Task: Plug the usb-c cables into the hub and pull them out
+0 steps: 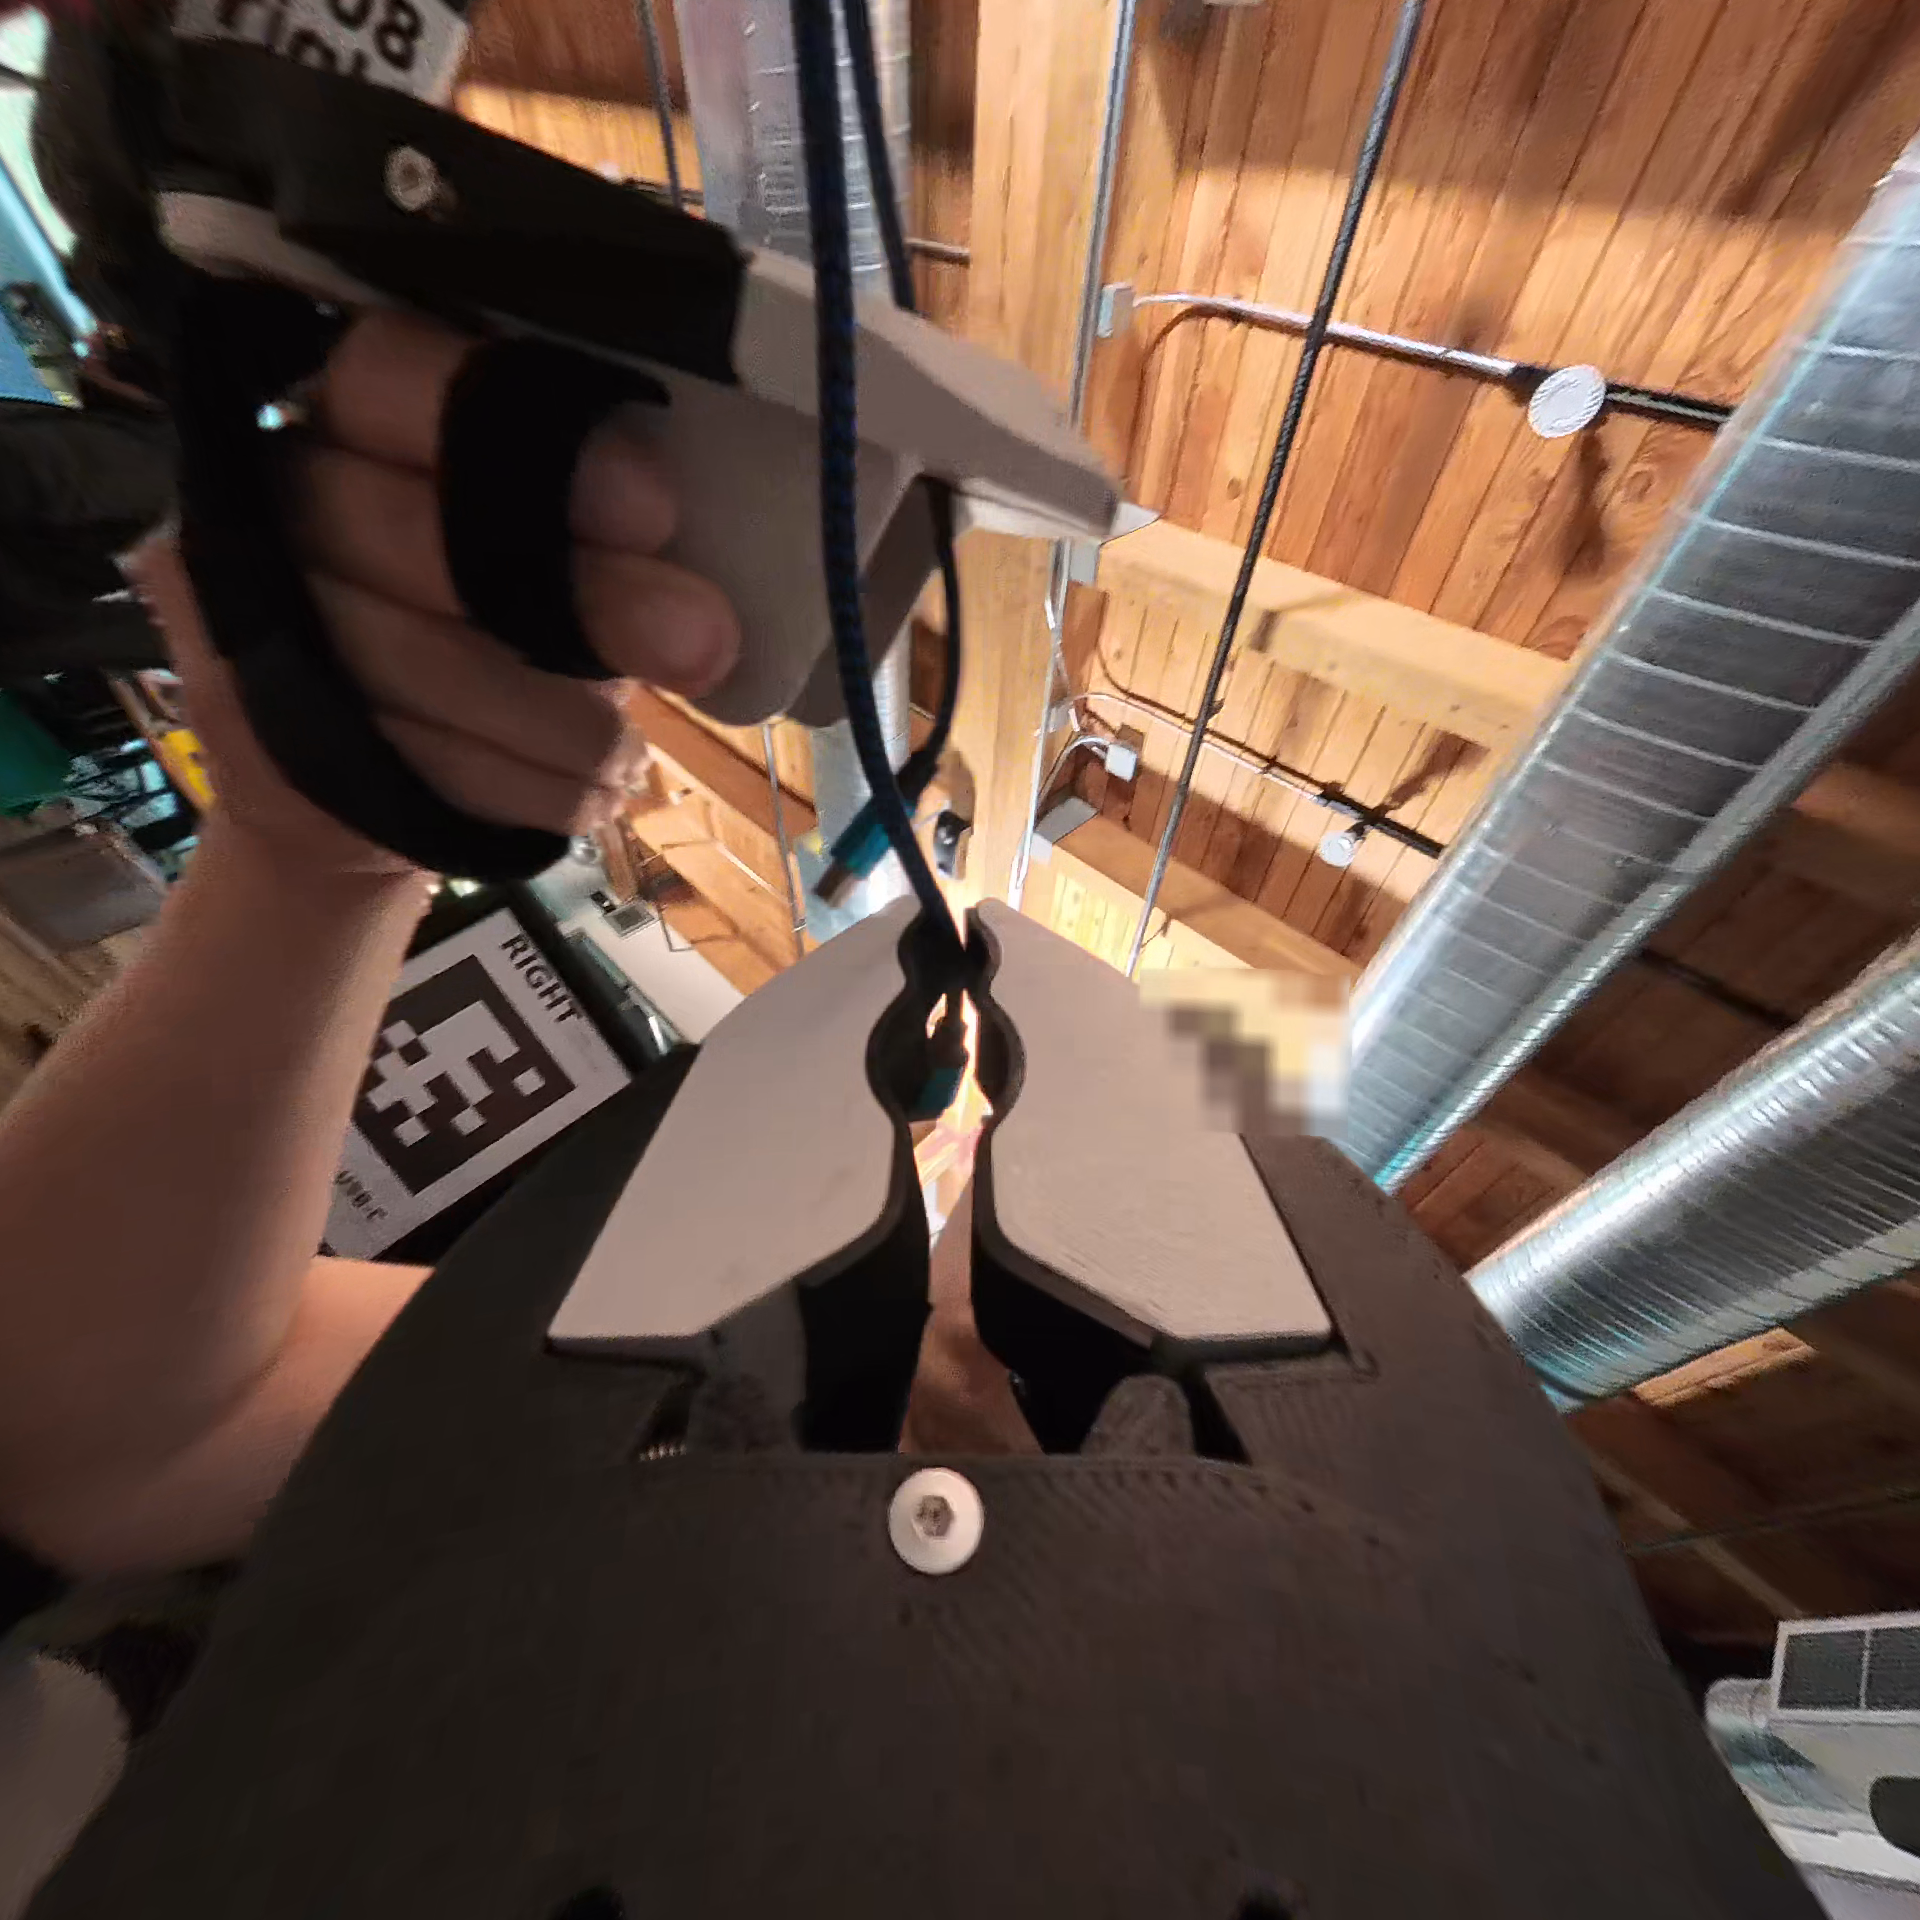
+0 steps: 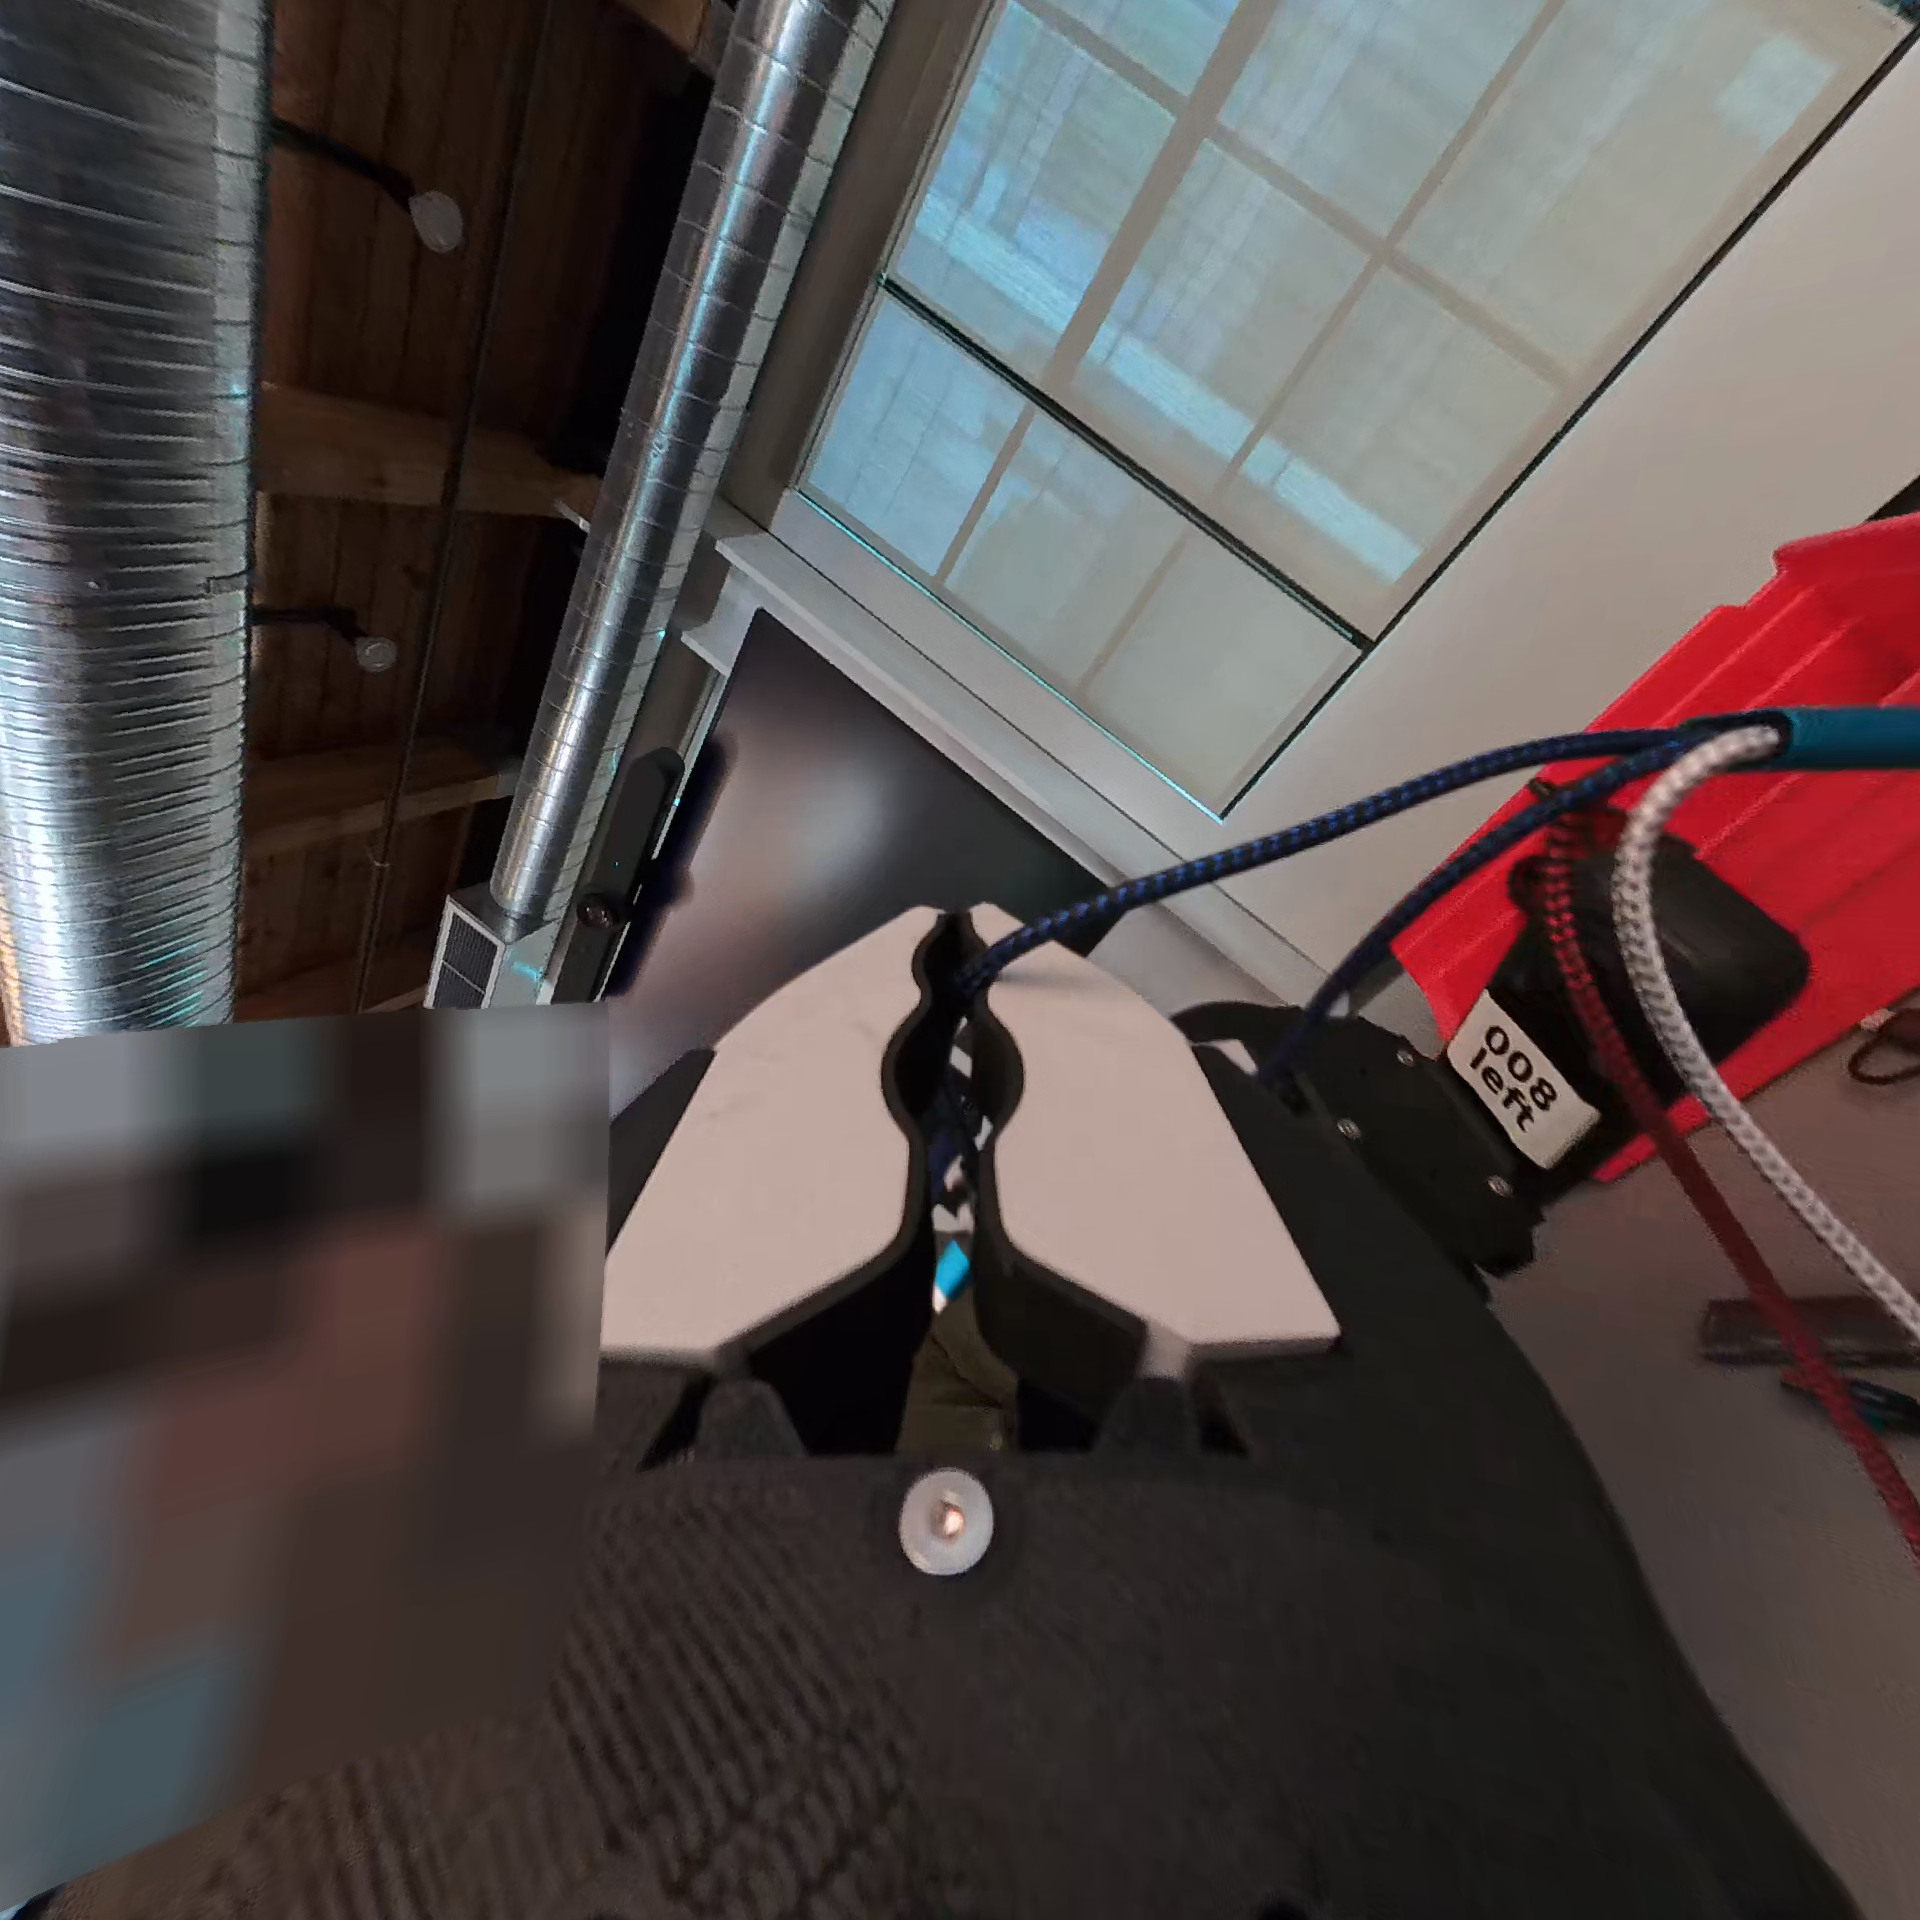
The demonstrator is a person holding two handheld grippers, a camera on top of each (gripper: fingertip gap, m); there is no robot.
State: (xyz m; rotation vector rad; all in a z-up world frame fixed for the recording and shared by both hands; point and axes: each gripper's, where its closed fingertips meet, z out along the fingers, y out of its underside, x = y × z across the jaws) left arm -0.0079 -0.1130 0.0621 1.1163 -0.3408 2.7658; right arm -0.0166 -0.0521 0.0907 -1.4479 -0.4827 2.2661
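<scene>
The left tool (image 1: 961, 935) is pointing up toward a wooden ceiling (image 1: 1507, 260) crossed by silver ducts (image 1: 1662, 779); its fingers are pressed together and pinching the dark blue braided cable (image 1: 852, 582) at the tips, with the cable's teal plug (image 1: 940, 1075) sitting in the rounded notch between the fingers just behind the pinch; from there the cable is running straight up and out of the top of the view. The right tool (image 1: 1117, 514) is showing in the upper left of the left wrist view, held by a person's hand (image 1: 499, 582) through a black strap, its grey fingers reaching across the cable; a second teal plug (image 1: 862, 842) is dangling below it on a thin black lead.

In the right wrist view the right tool (image 2: 964, 928) is also closed and is gripping a dark blue braided cable (image 2: 1299, 821) at its fingertips; a light blue connector (image 2: 951, 1273) is lying in the gap farther back between the fingers; the cable is arching up to the right to a teal sleeve (image 2: 1849, 740). A white braided cable (image 2: 1683, 935) and a red braided cable (image 2: 1808, 1288) are hanging beside it; behind them the left tool's black body is sitting in front of a red bin (image 2: 1704, 758), above a grey bench (image 2: 1662, 1455); a window (image 2: 1299, 364) is filling the upper right.
</scene>
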